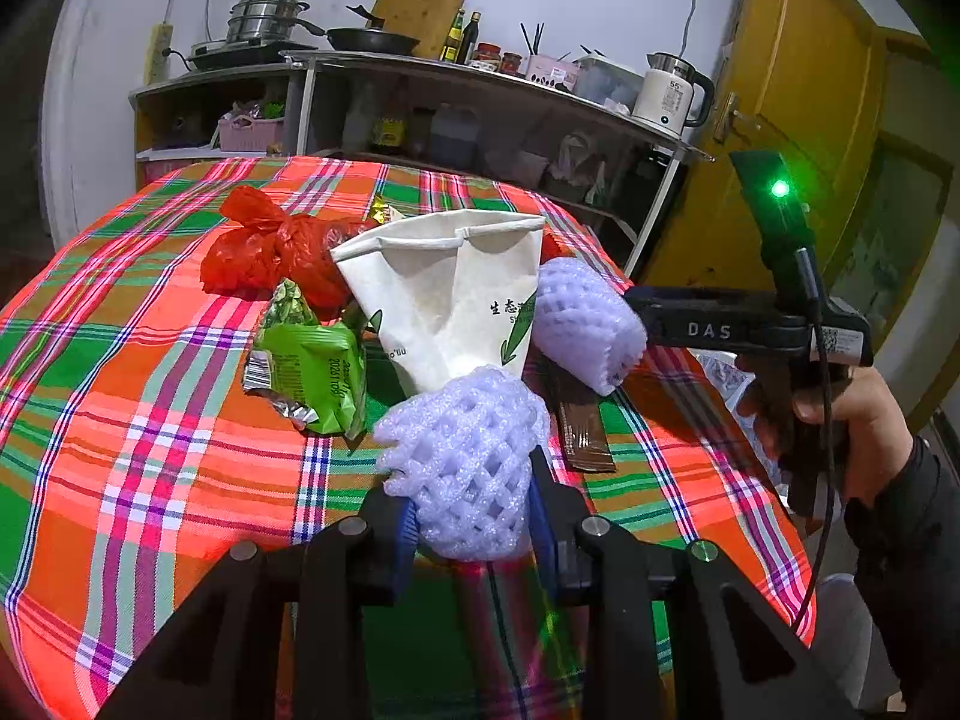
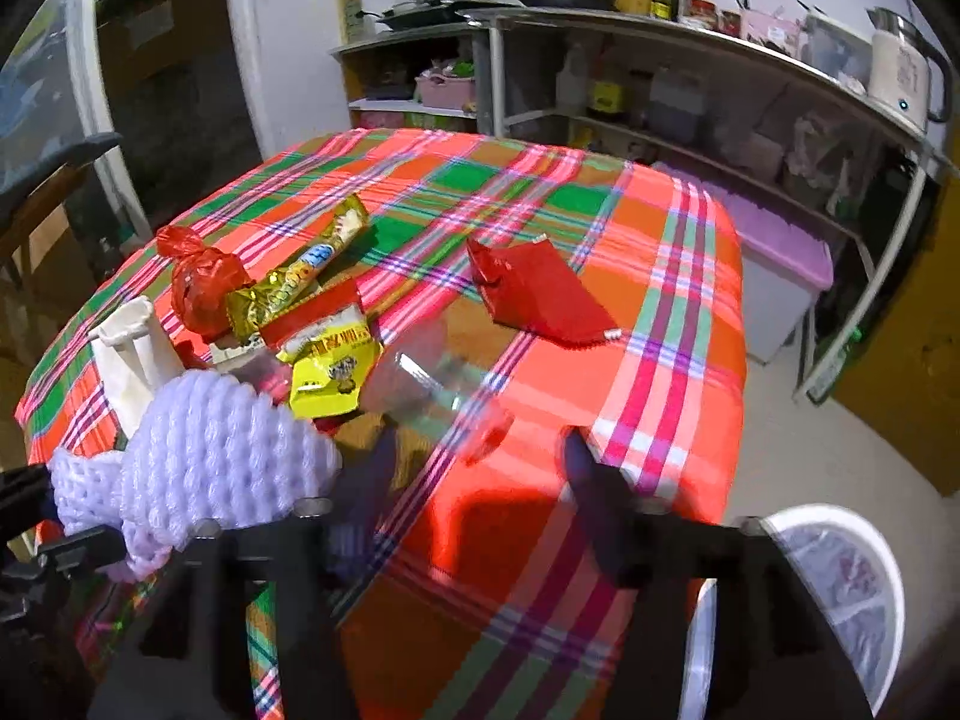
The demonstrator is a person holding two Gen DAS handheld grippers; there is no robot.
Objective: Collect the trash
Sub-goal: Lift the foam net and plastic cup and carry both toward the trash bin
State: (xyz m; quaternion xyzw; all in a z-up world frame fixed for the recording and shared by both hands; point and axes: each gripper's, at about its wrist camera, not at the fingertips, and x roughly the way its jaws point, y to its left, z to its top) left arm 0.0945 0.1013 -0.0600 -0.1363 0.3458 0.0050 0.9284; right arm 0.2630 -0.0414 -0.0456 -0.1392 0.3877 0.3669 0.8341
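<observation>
My left gripper [image 1: 471,504] is shut on a white foam fruit net [image 1: 465,462], held just above the plaid tablecloth [image 1: 138,420]. A second foam net [image 1: 585,324] lies beside a flattened white paper cup [image 1: 447,288]. A green snack wrapper [image 1: 312,372], a red plastic bag [image 1: 270,246] and a brown sachet [image 1: 582,429] lie around them. My right gripper [image 2: 474,450] is open over a clear plastic cup [image 2: 432,384]. A red packet [image 2: 534,291], yellow wrappers [image 2: 333,366] and a gold wrapper [image 2: 300,276] lie on the cloth. The held net shows at the left of the right wrist view [image 2: 198,474].
A white bin with a bag [image 2: 840,588] stands on the floor off the table's right edge. Kitchen shelves [image 1: 480,96] with pans and a kettle [image 1: 669,93] stand behind the table. A yellow door [image 1: 798,138] is to the right.
</observation>
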